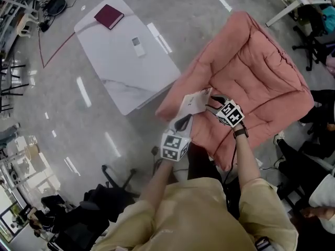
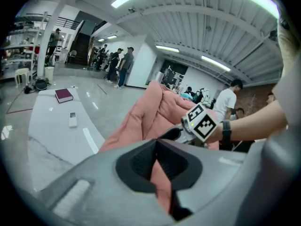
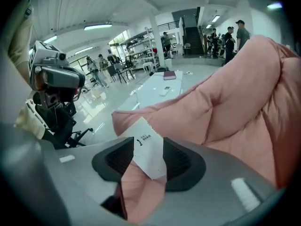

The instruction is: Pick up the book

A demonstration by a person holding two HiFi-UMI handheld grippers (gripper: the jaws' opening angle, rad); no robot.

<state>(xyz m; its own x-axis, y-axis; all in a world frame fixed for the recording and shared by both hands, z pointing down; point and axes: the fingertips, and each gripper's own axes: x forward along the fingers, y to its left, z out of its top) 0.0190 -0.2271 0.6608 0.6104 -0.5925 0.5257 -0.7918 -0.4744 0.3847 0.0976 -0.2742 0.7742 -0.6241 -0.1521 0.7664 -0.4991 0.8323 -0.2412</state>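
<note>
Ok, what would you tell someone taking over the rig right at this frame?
Right gripper: open, the white book has a corner between its jaws, not clamped.
Left gripper: shut, empty, beside it over the pink cushion.
The white book lies on the cushion's edge; a maroon book sits apart on the white table.
Done: approach. Left: close on the white book, lift.

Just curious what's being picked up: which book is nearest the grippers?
The thin white book on the pink quilted cushion, its corner between the right gripper's open jaws; the dark red book lies away on the white marble table.
</note>
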